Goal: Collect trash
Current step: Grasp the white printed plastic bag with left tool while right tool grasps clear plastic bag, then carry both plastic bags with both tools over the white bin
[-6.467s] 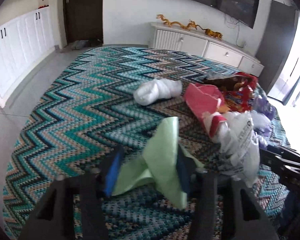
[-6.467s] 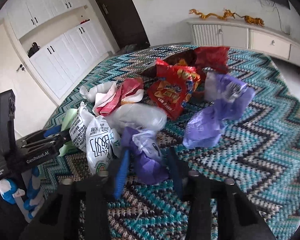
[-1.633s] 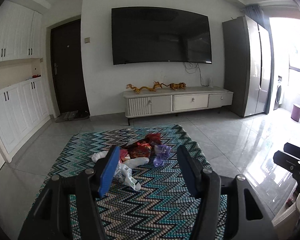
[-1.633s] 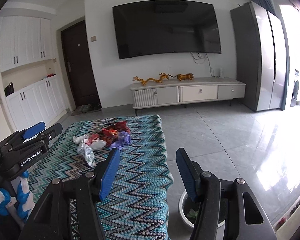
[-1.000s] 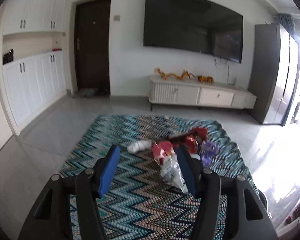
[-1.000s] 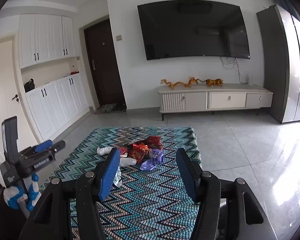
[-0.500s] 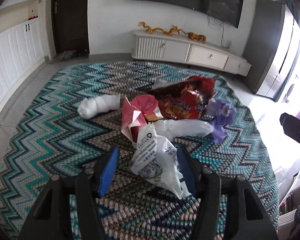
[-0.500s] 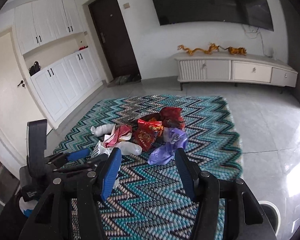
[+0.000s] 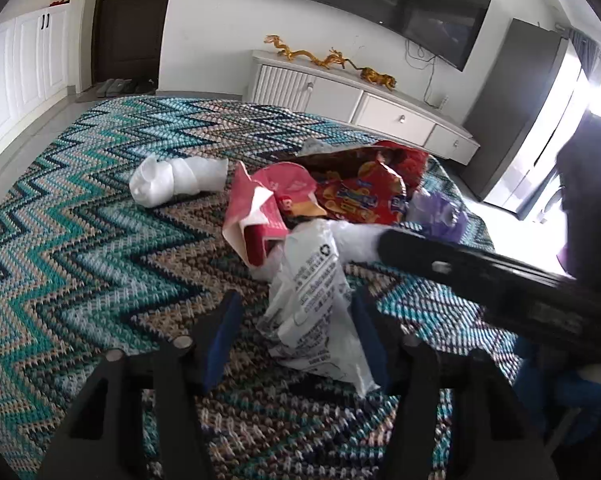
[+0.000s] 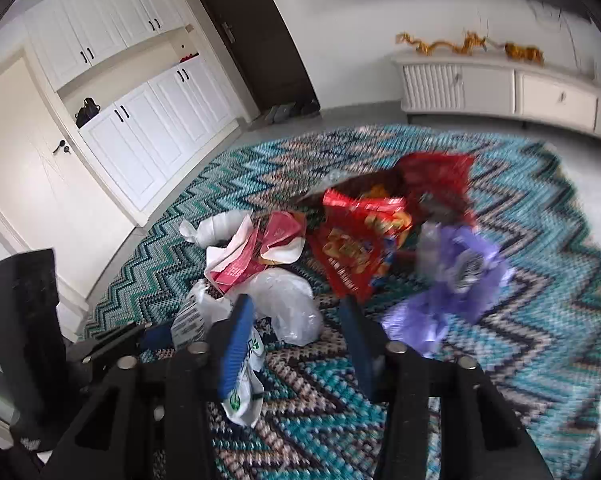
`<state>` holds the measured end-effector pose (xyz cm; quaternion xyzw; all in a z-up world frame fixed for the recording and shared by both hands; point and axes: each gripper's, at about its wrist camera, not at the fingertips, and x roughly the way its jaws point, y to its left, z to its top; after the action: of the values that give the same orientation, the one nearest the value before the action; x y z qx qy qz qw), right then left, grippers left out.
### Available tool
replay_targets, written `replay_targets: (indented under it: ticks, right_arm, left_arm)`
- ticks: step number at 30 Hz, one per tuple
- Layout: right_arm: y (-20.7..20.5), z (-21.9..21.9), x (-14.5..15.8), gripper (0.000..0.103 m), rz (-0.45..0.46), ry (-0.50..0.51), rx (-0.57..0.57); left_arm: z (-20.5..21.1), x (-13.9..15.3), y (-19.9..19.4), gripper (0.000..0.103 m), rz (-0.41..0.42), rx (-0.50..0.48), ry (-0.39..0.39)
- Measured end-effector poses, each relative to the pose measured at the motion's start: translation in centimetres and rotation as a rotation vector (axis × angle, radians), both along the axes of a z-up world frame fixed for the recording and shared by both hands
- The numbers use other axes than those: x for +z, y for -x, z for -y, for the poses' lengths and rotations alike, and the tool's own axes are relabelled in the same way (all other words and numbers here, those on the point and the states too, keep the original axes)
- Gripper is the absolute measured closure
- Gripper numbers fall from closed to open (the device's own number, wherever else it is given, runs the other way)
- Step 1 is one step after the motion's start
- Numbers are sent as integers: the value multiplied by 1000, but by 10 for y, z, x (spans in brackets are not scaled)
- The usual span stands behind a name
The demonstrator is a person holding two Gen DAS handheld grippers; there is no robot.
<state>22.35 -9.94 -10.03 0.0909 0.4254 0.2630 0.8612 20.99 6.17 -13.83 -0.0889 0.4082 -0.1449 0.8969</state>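
Left tongs (image 9: 296,320) closing around printed white bag (image 9: 314,300), lower centre of frame; pads not yet pressing. Right tongs (image 10: 296,320) closing too, clear bag (image 10: 288,304) just ahead, nothing gripped. Trash pile sits mid-rug (image 9: 80,248). Risks: your pads catch rug weave along with thin film; bag slips if you pinch only loose edge; right tool crosses left view, so collision likely.

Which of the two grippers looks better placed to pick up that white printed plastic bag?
Left. The left gripper already straddles the white printed plastic bag, jaws closing. The right gripper sits over the clear bag.
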Motion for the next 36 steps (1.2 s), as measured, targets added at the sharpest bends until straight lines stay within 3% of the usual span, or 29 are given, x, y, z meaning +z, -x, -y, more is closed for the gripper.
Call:
replay_targets:
  ticks: [2,3,6,16,27,36]
  right_arm:
    - [-5,-1,-7,79,-22,-10,-1]
    - [-8,0,-10,91,-28,-14,-8]
    - [-9,3,-12,96,-32,-32,-15]
    - [40,10,30,97,69,-31,-27]
    - [168,68,99,97,236,-21,-134]
    - [262,117,118,97,304,29,-247]
  left_arm:
    - [-1,-1,2,63,-4,-13,29]
    - [-2,-1,3,64,-4,-14,33]
    - [-1,2,8,70,4,-17,32]
    - [-10,37,52,75,66,15,23]
    - [-14,107,118,75,207,36,49]
    - [40,142,171,75,315,-10,-80]
